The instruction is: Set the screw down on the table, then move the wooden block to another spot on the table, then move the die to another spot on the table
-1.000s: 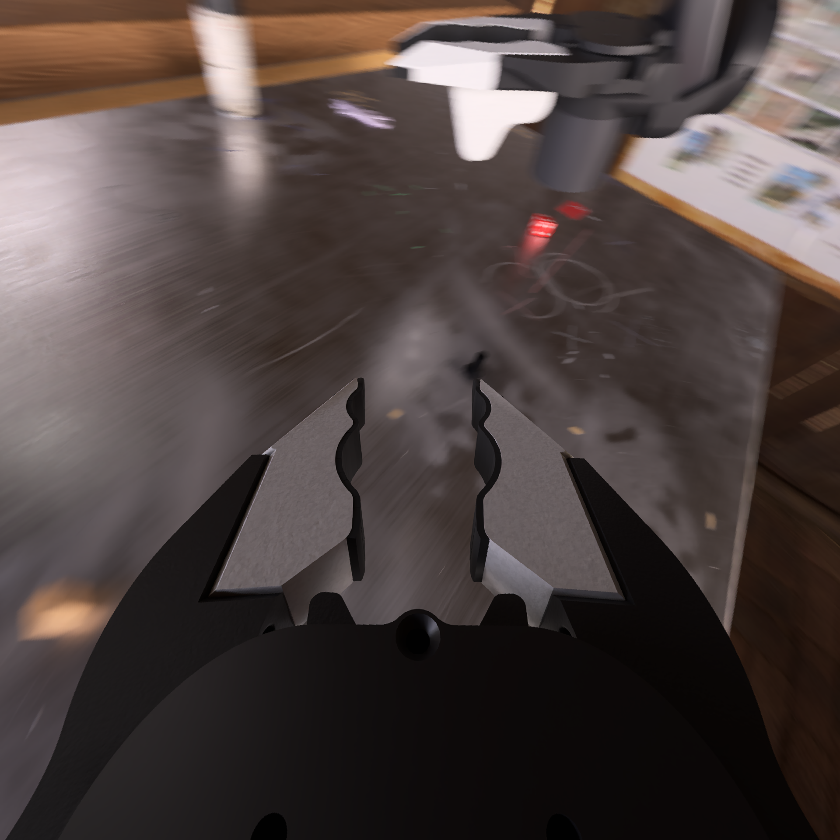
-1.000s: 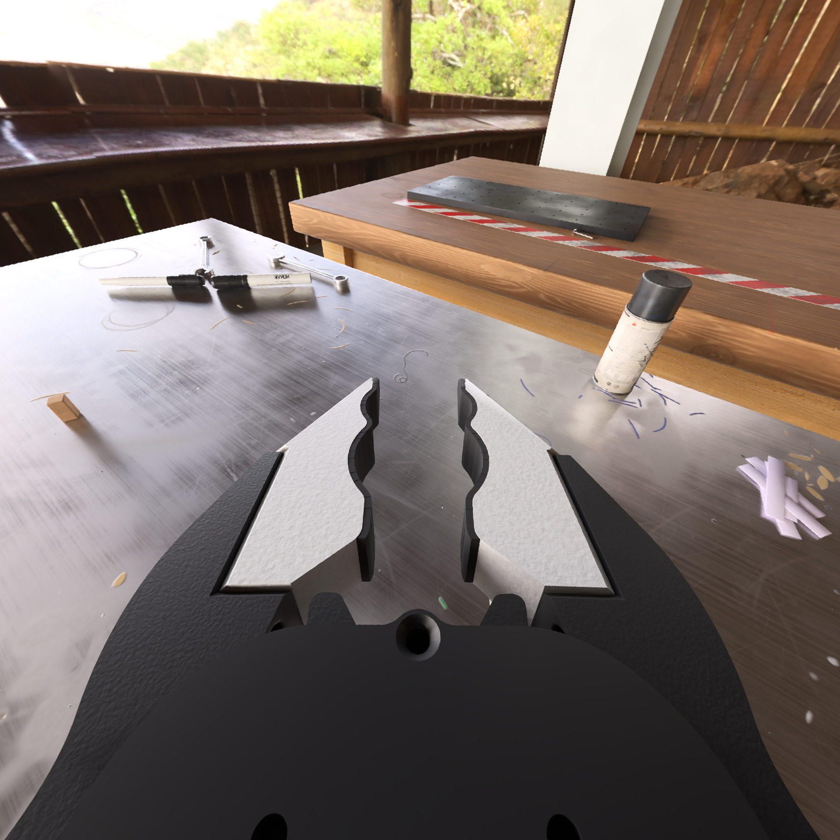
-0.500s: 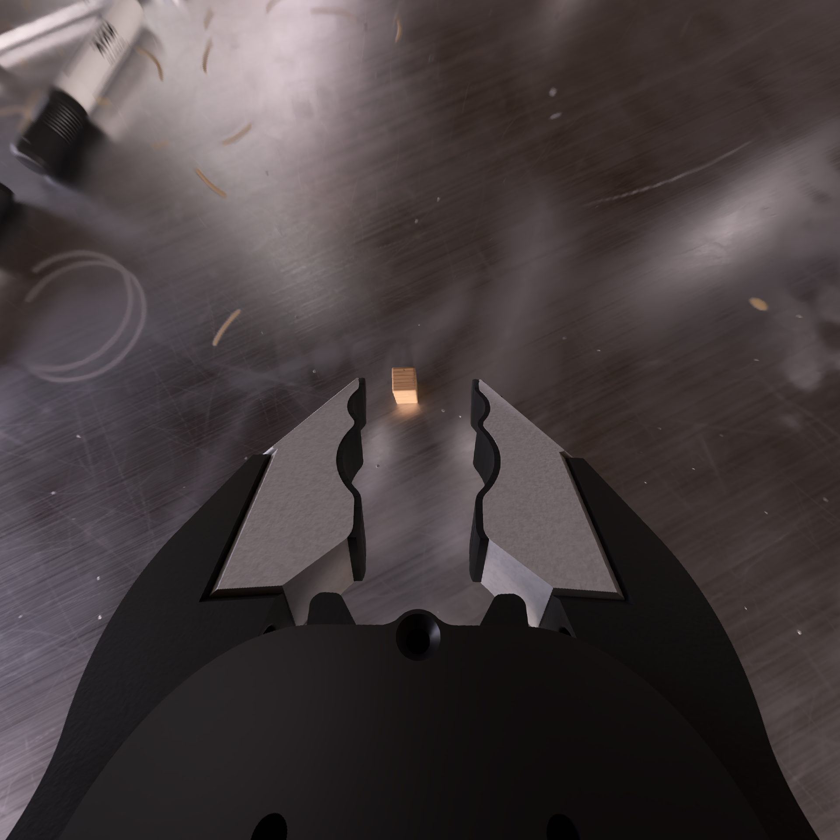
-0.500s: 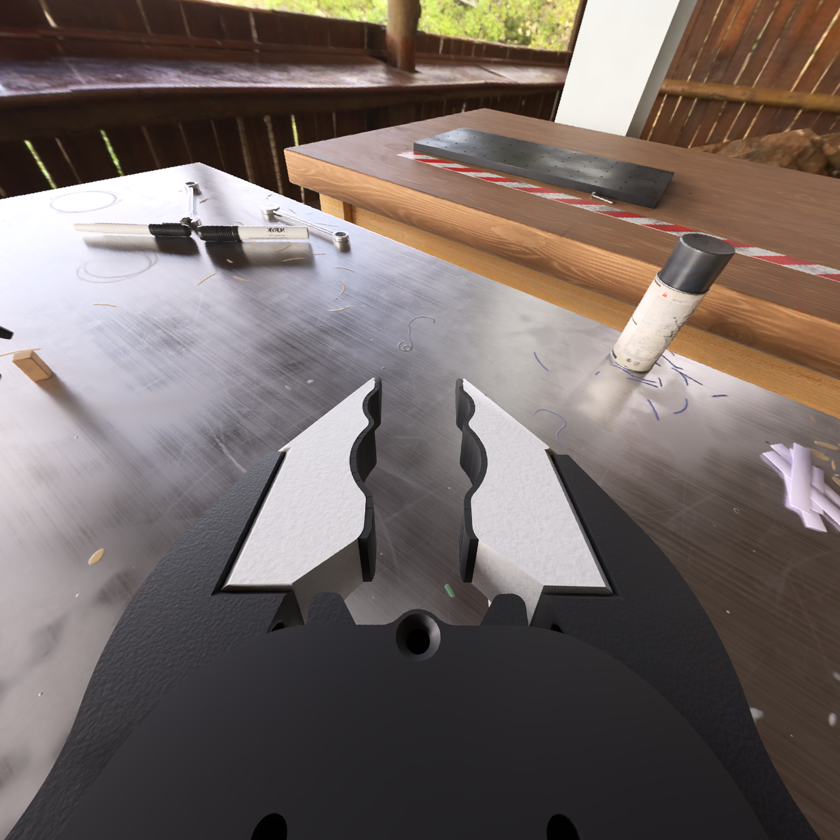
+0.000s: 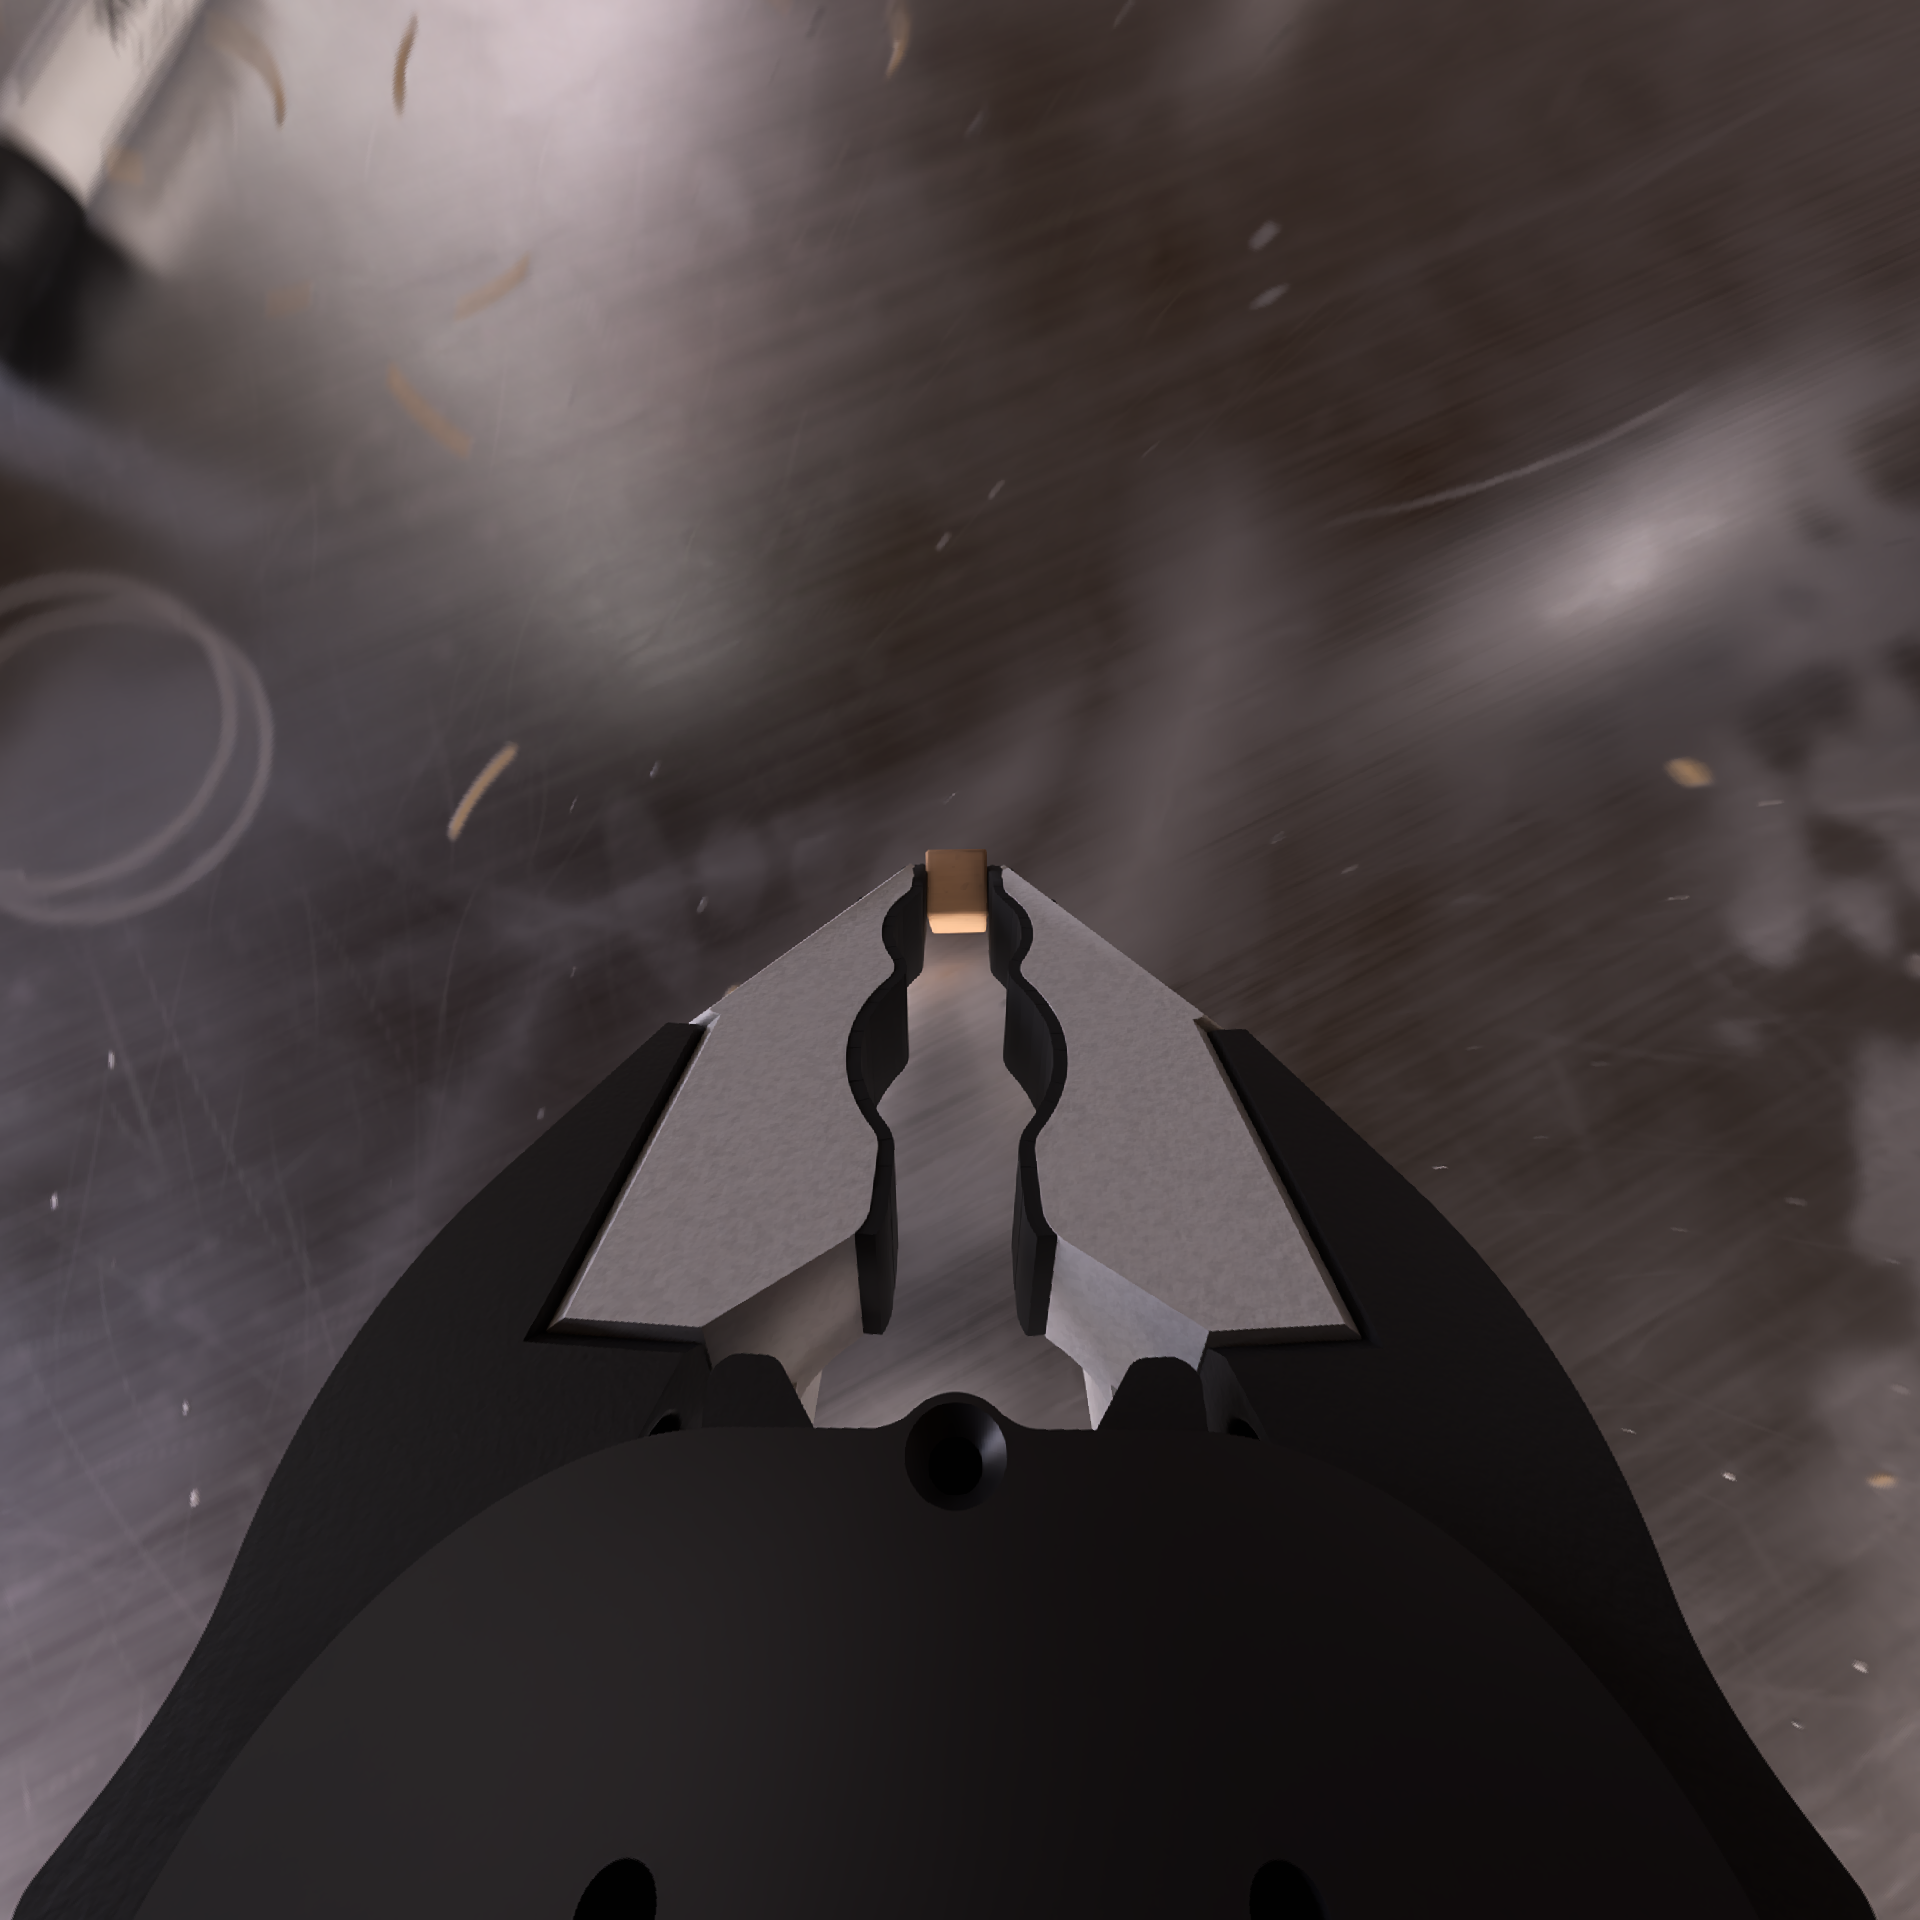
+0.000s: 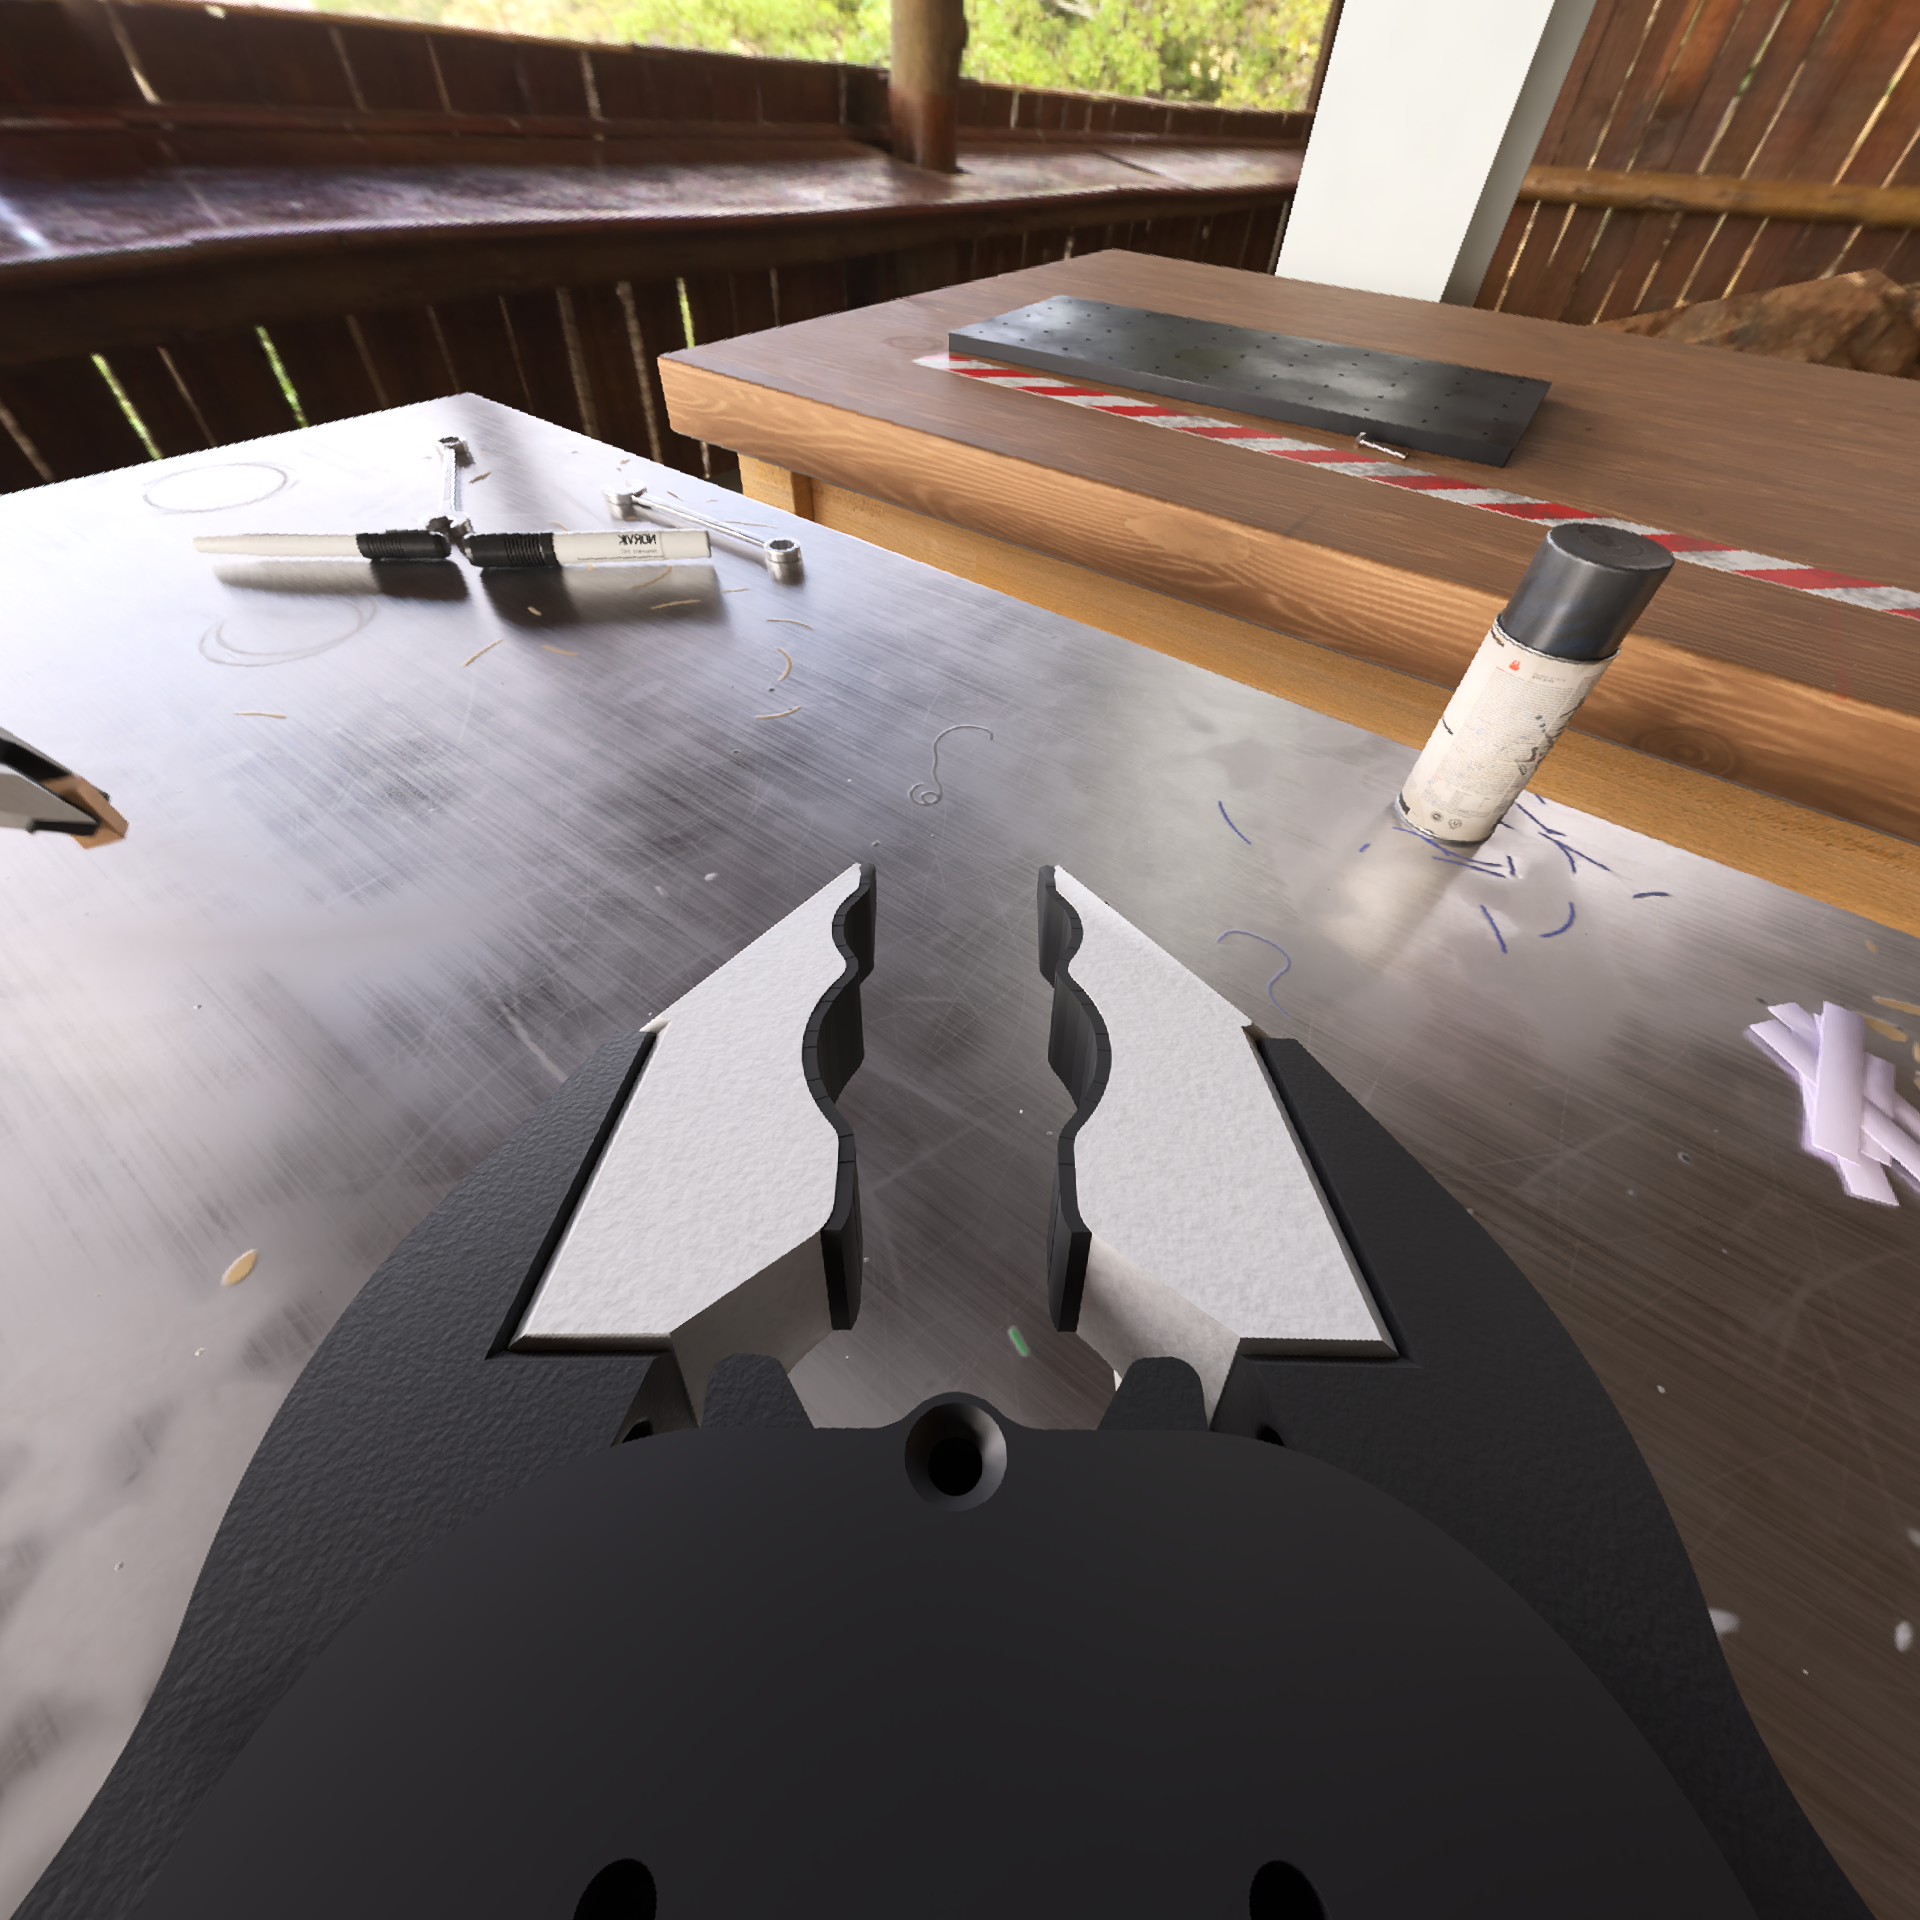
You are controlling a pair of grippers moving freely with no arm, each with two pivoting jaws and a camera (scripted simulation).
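In the left wrist view my left gripper [image 5: 956, 883] is shut on the small wooden block [image 5: 955, 891], which sits between the fingertips just over the scratched metal table [image 5: 1351, 623]. In the right wrist view my right gripper [image 6: 956, 883] is open and empty above the table [image 6: 623, 831]. At the far left edge of that view the left gripper's fingertip shows with the wooden block [image 6: 99, 821] in it. The screw and the die are not in view.
Two markers [image 6: 457, 545] and wrenches [image 6: 717, 530] lie at the table's far side. A spray can [image 6: 1527, 696] stands at the right next to a wooden bench [image 6: 1143, 520] bearing a dark perforated plate [image 6: 1247, 374]. White paper strips [image 6: 1839, 1112] lie at the right.
My left gripper moved forward onto the wooden block and shut on it. The right gripper's view shifted slightly; it stays open.
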